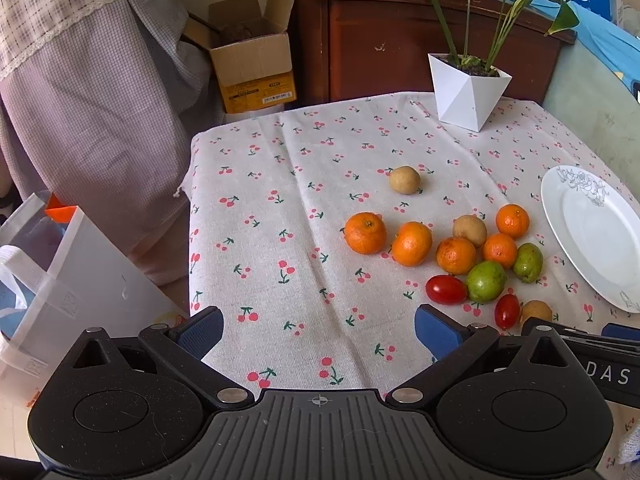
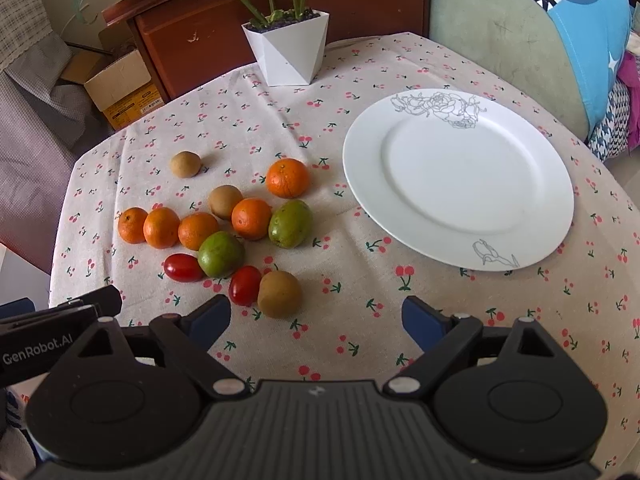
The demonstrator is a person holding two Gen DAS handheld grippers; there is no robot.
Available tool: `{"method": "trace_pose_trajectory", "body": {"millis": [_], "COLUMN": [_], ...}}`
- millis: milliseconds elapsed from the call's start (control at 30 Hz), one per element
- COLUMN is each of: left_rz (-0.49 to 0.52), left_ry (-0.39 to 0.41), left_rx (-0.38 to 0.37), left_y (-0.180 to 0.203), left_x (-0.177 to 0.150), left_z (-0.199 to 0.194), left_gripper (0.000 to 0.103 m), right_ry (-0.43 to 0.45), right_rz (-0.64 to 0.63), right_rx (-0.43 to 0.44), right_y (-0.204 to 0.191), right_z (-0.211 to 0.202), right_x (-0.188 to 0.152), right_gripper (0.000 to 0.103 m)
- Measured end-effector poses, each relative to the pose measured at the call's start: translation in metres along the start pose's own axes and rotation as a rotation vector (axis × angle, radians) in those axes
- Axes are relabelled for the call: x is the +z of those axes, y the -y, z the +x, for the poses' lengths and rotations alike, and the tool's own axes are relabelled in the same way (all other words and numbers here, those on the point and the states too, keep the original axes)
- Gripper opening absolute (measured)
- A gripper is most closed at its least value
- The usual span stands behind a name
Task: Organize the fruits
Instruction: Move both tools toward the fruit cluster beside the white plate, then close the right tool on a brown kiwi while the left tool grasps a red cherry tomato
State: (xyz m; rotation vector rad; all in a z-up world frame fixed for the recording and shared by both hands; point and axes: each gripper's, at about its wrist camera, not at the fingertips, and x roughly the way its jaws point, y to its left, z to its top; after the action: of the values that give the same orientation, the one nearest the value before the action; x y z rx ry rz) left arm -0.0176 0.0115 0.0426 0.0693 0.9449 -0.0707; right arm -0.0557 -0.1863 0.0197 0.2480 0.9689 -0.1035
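Observation:
Several fruits lie loose on the cherry-print tablecloth: oranges (image 2: 288, 178) (image 1: 365, 233), two green fruits (image 2: 221, 254) (image 1: 485, 281), two red cherry tomatoes (image 2: 244, 285) (image 1: 446, 289) and brown round fruits (image 2: 279, 293) (image 1: 405, 179). An empty white plate (image 2: 456, 178) with a grey flower drawing lies to their right; its rim shows in the left wrist view (image 1: 592, 236). My left gripper (image 1: 320, 332) is open and empty above the near table edge, left of the fruits. My right gripper (image 2: 316, 320) is open and empty, just in front of the nearest brown fruit.
A white faceted plant pot (image 2: 289, 54) (image 1: 466, 94) stands at the table's far side. A brown cabinet (image 1: 420, 40) and a cardboard box (image 1: 256, 68) are behind the table. White bags (image 1: 52, 280) stand left of the table, a cushioned seat (image 2: 520, 40) at the right.

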Motion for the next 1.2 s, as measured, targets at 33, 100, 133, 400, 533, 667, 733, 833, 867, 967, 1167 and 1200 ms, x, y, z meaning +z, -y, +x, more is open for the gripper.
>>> {"method": "trace_pose_trajectory", "body": {"millis": [33, 100, 133, 400, 533, 667, 733, 833, 867, 967, 1167, 1200], "left_rz": [-0.001, -0.002, -0.001, 0.005, 0.01, 0.005, 0.006, 0.003, 0.003, 0.009, 0.013, 0.008], "left_ry": [0.0, -0.004, -0.004, -0.002, 0.001, 0.0, 0.002, 0.001, 0.001, 0.004, 0.012, 0.022], "left_rx": [-0.001, -0.004, -0.004, -0.015, -0.024, -0.025, -0.026, -0.031, -0.032, -0.035, -0.045, -0.044], "left_y": [0.0, 0.0, 0.0, 0.002, 0.005, 0.006, 0.006, 0.006, 0.007, 0.008, 0.011, 0.009], "left_x": [0.0, -0.001, -0.001, -0.001, -0.001, -0.001, -0.001, 0.0, 0.0, 0.0, 0.0, 0.001], "left_z": [0.0, 0.0, 0.0, -0.001, -0.002, -0.002, -0.003, -0.003, -0.003, -0.003, -0.004, -0.005], "left_gripper": [0.101, 0.101, 0.101, 0.101, 0.101, 0.101, 0.101, 0.101, 0.101, 0.101, 0.101, 0.1], "right_ry": [0.002, 0.005, 0.006, 0.014, 0.017, 0.026, 0.029, 0.034, 0.037, 0.046, 0.074, 0.087], "right_rz": [-0.004, -0.012, -0.014, -0.021, -0.026, -0.028, -0.027, -0.026, -0.027, -0.029, -0.025, -0.019], "right_rx": [-0.002, -0.004, -0.003, 0.005, 0.01, 0.013, 0.017, 0.026, 0.029, 0.042, 0.093, 0.105], "right_y": [0.0, -0.002, -0.002, -0.002, -0.003, -0.003, -0.002, -0.001, -0.001, 0.001, 0.009, 0.014], "right_z": [0.0, -0.001, -0.001, -0.001, -0.001, -0.003, -0.003, -0.004, -0.004, -0.005, -0.009, -0.012], "right_x": [0.0, 0.0, 0.0, -0.001, -0.001, -0.001, -0.001, -0.001, -0.001, -0.002, -0.003, -0.003], "right_gripper": [0.09, 0.088, 0.087, 0.081, 0.078, 0.077, 0.077, 0.076, 0.075, 0.073, 0.064, 0.062]}}
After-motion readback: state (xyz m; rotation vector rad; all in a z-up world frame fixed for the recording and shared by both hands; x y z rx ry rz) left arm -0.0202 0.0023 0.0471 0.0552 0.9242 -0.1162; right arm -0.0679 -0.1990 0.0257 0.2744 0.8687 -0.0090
